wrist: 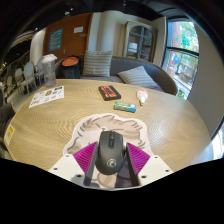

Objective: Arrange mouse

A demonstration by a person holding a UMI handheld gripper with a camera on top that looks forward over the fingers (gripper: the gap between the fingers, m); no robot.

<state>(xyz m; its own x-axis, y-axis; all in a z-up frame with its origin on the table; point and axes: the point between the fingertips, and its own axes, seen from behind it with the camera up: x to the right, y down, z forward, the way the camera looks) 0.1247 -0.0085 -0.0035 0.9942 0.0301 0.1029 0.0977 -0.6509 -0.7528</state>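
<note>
Low in the centre of the frame, the gripper (112, 165) pinches a black mouse (112, 154), both magenta pads (86, 158) pressing its sides. Beneath it lies a pale mouse mat (113, 128) on the round wooden table (60, 125). Toward the middle of the frame sit a dark box (109, 92) and a teal box (124, 106); a leaflet (46, 95) lies at left.

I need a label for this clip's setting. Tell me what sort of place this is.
Probably a lounge or café-style room. A round wooden table stands before a grey sofa with cushions, beside a large window. The gripper has its fingers around a black mouse.
</note>
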